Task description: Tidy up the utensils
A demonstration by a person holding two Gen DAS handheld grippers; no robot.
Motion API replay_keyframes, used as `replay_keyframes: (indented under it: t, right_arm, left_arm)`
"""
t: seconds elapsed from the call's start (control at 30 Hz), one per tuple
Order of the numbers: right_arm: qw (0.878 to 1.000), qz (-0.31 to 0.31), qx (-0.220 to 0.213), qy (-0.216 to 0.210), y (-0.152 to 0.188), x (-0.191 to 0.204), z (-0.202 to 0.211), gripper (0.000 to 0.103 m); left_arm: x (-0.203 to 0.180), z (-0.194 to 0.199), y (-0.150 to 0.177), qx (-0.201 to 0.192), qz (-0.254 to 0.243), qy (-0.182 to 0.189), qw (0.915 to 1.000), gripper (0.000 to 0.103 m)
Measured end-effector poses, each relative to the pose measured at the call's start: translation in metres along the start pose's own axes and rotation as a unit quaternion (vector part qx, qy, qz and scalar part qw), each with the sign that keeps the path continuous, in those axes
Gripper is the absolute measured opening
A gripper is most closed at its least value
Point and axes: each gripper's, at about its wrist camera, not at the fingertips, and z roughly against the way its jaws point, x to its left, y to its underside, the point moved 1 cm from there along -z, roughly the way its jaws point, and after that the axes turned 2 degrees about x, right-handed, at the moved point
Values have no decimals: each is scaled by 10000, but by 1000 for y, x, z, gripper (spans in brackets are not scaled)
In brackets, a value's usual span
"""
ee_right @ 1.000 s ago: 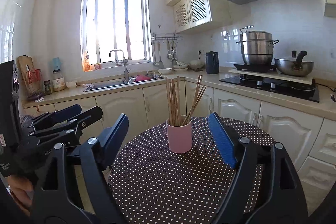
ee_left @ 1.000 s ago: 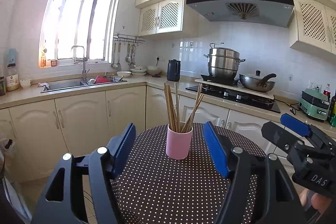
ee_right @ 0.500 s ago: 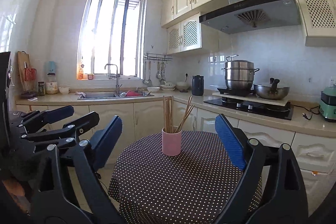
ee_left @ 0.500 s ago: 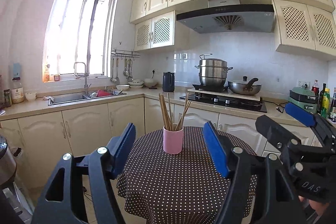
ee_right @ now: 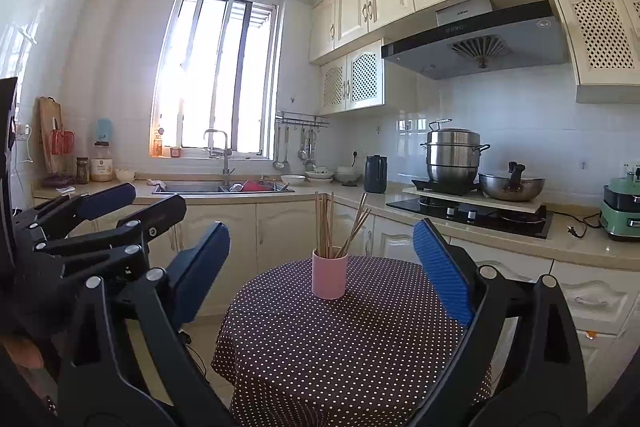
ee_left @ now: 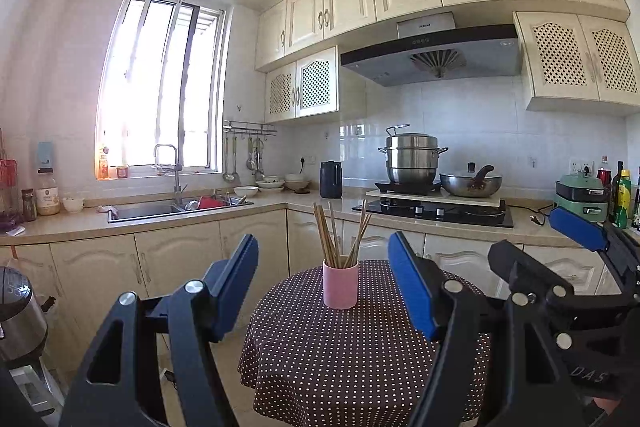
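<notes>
Steel steamer pot (ee_left: 414, 157) on stove, black kettle (ee_left: 331, 179) on counter, sink (ee_left: 160, 209) below window (ee_left: 160, 107)

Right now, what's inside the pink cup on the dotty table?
Wooden chopsticks stand inside the pink cup, some upright, some leaning right. Their bottom ends and the cup's floor are hidden by its wall.

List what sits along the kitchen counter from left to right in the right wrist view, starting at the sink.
Sink → white bowl → dark kettle → stacked steel steamer pot → steel wok with a black handle → green appliance.
</notes>
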Motion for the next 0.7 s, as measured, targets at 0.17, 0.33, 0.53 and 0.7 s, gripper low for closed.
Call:
replay_keyframes:
  t: [0.17, 0.33, 0.53, 0.7]
  right_arm:
    - [10000, -28, -18, 22, 0, -2, 5, 92]
    - [9999, 5, -42, 92, 1, -3, 8, 92]
    - [9999, 20, -54, 127, 2, -3, 11, 92]
    - [9998, 24, -48, 173, 2, -4, 12, 92]
  left_arm:
    - [-4, 3, -1, -132, -47, 2, 9999, 67]
    - [-6, 4, 0, -175, -45, 17, 9998, 67]
    - [-9, 4, 1, -199, -57, 51, 9998, 67]
    - [-12, 4, 1, -214, -63, 97, 9997, 67]
